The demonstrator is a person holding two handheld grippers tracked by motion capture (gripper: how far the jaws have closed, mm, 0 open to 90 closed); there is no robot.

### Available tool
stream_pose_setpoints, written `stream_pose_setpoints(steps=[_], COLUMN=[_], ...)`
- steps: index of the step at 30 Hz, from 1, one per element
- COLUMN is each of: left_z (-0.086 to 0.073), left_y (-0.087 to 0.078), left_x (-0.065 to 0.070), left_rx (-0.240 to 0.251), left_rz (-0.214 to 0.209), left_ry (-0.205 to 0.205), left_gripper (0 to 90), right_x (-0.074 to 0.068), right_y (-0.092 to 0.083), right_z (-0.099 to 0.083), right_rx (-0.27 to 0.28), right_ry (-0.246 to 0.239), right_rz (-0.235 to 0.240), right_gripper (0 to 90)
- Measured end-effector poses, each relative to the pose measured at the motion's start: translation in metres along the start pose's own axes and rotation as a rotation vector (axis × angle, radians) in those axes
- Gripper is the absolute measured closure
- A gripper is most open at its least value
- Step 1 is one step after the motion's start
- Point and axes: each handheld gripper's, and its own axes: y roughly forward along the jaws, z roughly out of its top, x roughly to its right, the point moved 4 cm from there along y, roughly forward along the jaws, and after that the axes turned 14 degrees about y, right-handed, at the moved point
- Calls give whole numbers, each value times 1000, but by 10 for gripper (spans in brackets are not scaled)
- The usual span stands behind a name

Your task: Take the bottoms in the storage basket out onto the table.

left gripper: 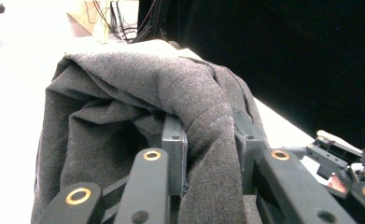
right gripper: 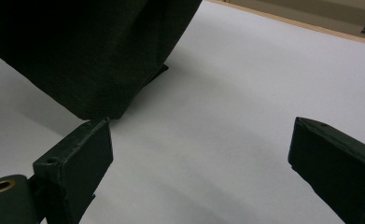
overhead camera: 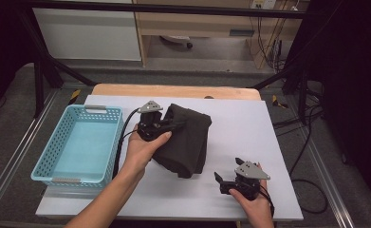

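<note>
Near the table's (overhead camera: 278, 156) left-middle, beside the basket (overhead camera: 60, 142), my left claw (overhead camera: 166, 124) is clamped on a thick fold of the dark cloth (overhead camera: 188, 142). Soft, limp, probably light; gathered folds grip best. My right claw (overhead camera: 226, 178) stands apart, holding nothing.

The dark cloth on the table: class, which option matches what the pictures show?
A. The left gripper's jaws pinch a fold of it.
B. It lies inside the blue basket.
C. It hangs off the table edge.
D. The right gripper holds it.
A: in the left gripper view, the left gripper has a fold of the dark cloth pinched between its jaws, while the right gripper stands open over bare table.
</note>
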Motion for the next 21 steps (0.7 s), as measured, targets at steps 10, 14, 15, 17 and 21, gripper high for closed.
stream_pose_setpoints(steps=[10,14,15,17,21], left_z=[-3,-5,-5,-6,-7], left_y=[10,13,13,14,15], left_x=[-2,-4,-6,-7,-10], left_rx=[-16,-26,-25,-24,-32], left_rz=[12,18,15,13,26], left_ry=[0,4,3,-5,-6], left_gripper=[706,704,704,704,703], right_x=[0,1,1,0,-1], right_y=[-1,0,0,0,-1], right_z=[0,0,0,0,1], right_rx=[1,1,1,0,1], right_ry=[-1,0,0,-2,-4], right_rz=[1,1,1,2,3], right_gripper=[70,69,70,70,70])
